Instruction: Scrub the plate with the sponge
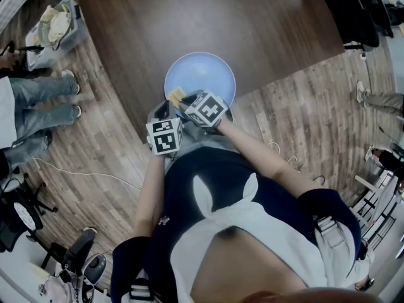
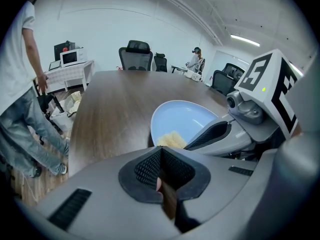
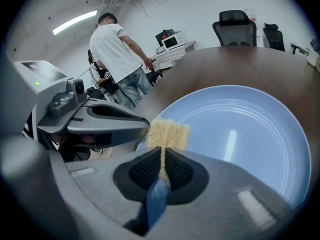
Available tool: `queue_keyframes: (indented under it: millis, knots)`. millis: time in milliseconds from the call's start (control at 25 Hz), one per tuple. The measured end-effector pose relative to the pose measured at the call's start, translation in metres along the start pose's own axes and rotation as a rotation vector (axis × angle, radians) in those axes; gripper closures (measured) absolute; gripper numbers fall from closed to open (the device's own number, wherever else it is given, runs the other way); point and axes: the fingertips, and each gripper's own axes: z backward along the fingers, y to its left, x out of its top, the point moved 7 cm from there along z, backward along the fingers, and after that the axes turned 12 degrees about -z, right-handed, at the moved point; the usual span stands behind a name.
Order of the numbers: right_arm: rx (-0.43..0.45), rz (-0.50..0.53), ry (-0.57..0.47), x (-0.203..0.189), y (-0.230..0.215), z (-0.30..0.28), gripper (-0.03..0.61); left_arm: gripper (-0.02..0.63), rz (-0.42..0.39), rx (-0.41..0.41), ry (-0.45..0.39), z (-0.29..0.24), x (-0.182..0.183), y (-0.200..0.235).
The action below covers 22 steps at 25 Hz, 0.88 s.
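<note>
A light blue plate [image 1: 208,74] [image 2: 189,118] [image 3: 240,134] lies at the near edge of the dark wooden table [image 1: 221,17]. My right gripper [image 1: 184,101] [image 3: 162,168] is shut on a yellow sponge [image 1: 176,95] [image 2: 170,140] [image 3: 168,133], whose free end rests over the plate's near left rim. A blue layer of the sponge shows below the pads. My left gripper [image 1: 160,112] [image 2: 161,168] sits just left of the right one, at the table's edge short of the plate. It is shut, with nothing visible between its pads.
A person in a white shirt and jeans [image 3: 119,49] [image 2: 20,94] stands left of the table, feet [image 1: 69,93] on the wood floor. Office chairs [image 2: 136,56] [image 3: 233,26] line the far side. A bin [image 1: 57,27] and a microwave [image 2: 71,57] stand off left.
</note>
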Motion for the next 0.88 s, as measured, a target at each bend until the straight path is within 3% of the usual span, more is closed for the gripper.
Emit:
queue_keyframes:
  millis: [880]
  knots:
    - [-0.059,0.098,0.018,0.0025,-0.0024,0.0006,0.555,0.611,-0.010,-0.002,-0.003,0.0032,-0.0016,0.0039]
